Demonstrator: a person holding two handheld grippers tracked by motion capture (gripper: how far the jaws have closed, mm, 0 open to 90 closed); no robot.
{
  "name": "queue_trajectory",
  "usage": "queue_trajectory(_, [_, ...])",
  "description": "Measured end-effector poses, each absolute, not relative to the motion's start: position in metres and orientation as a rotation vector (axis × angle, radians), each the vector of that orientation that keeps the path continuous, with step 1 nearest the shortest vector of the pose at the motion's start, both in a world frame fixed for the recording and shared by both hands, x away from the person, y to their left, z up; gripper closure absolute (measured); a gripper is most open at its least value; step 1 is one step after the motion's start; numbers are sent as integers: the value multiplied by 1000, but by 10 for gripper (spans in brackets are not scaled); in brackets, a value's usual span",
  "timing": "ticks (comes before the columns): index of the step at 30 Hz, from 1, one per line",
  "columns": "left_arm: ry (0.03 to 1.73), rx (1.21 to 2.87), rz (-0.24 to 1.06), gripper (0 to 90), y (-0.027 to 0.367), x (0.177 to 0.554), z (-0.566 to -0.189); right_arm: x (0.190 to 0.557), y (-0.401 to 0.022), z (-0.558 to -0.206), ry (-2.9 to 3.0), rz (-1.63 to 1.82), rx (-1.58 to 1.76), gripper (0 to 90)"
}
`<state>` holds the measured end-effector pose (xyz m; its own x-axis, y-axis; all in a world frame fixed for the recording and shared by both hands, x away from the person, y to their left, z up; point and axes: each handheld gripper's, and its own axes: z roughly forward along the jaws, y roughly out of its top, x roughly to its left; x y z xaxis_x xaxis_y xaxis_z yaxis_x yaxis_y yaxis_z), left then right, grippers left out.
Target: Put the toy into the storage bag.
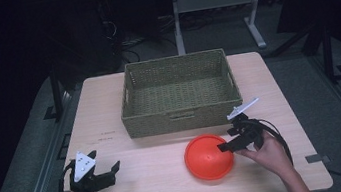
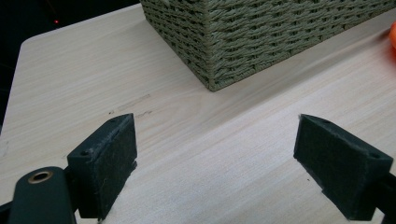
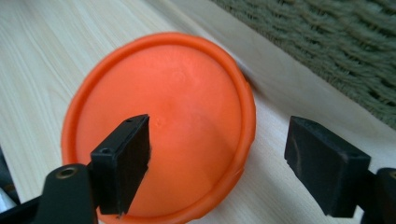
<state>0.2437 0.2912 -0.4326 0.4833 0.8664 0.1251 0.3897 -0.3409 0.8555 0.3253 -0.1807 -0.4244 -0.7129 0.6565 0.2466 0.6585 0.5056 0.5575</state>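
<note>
Orange bowl (image 1: 208, 157) beside wicker basket (image 1: 181, 117), both hand-held grippers, left (image 1: 100, 179) and right (image 1: 235, 140), released.

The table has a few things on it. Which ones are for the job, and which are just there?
For the job, probably:
orange bowl
woven basket
right hand-held gripper, open at the bowl

Just there:
left hand-held gripper, open over bare table

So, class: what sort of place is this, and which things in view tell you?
Probably a lab or workshop set up for recording. A lone wooden table stands in a dark room, cables lie on the floor behind it, and a desk frame stands farther back.
</note>
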Motion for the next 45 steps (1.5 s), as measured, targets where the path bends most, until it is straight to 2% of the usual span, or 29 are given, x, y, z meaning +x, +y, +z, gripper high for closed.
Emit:
queue_trajectory(4, [1036,1932,754,128,291,244,-432,329,-178,-431,-2722,-954,-1204,229])
queue_trajectory(13, [1034,1934,755,128,291,244,-433,335,-182,-443,-2697,-924,-1216,319])
queue_trajectory(32, [1038,1934,756,128,291,243,-432,342,-182,-454,-2614,-920,-1199,598])
queue_trajectory(45, [1034,1922,774,128,290,242,-431,345,-196,-463,-2495,-1011,-1200,655])
